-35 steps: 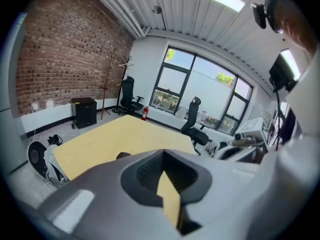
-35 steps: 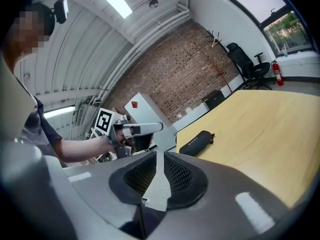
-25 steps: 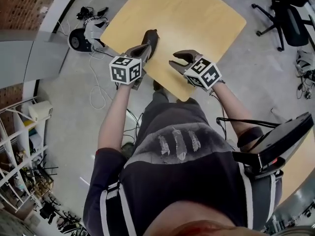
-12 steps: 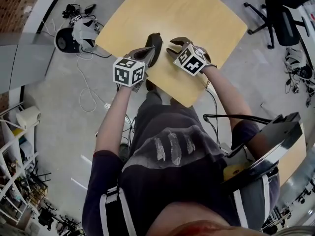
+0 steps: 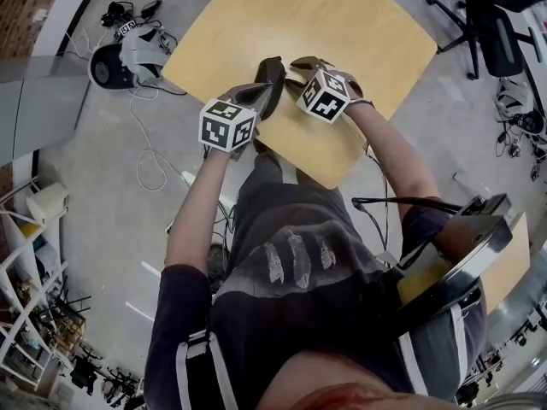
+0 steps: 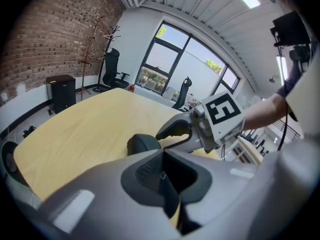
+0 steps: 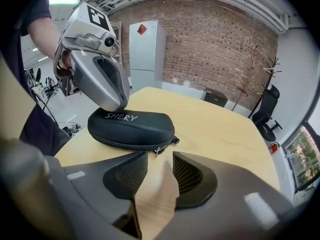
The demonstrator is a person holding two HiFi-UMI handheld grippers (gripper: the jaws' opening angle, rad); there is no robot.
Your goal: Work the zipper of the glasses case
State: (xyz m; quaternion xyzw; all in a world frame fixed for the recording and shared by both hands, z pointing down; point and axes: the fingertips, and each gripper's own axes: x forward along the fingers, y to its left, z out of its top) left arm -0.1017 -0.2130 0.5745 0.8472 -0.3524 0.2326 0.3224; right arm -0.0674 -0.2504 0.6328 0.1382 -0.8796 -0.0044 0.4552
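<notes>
In the head view, our left gripper (image 5: pixel 259 90) rests on the glasses case (image 5: pixel 273 68), apparently steadying it on the desk (image 5: pixel 359 24). The left gripper view shows its fingers together. In the right gripper view, our right gripper (image 7: pixel 160 166), fingers just opened and empty, lines up on the zipper pull (image 7: pixel 157 150).

The glasses case (image 7: pixel 131 126) looks matt black cloth; the table (image 7: pixel 220 129) smooth, pale wood.

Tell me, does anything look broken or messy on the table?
Nothing stands out. The black zippered glasses case lies flat on the light wooden table, looks zipped shut and shows no damage. Nothing is spilled around it.
</notes>
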